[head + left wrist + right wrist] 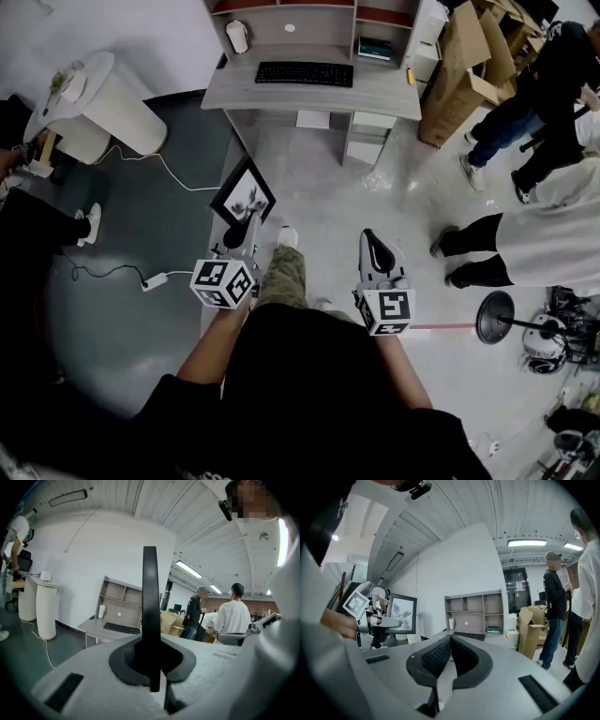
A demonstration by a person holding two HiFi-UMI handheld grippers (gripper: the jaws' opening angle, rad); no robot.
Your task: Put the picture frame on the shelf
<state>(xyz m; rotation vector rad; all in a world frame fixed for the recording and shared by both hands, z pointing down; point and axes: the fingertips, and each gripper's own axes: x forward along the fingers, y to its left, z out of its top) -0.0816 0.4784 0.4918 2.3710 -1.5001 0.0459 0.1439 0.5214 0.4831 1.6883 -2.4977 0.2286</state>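
Black picture frame (244,192) gripped, shelf (354,23) not yet reached
The frame is clamped edge-on in the tightly closed left gripper (239,230), over the floor and well short of the far grey shelf; carrying and placing are judged still to be done. The right gripper (375,246) is closed on nothing. No legible writing is seen.
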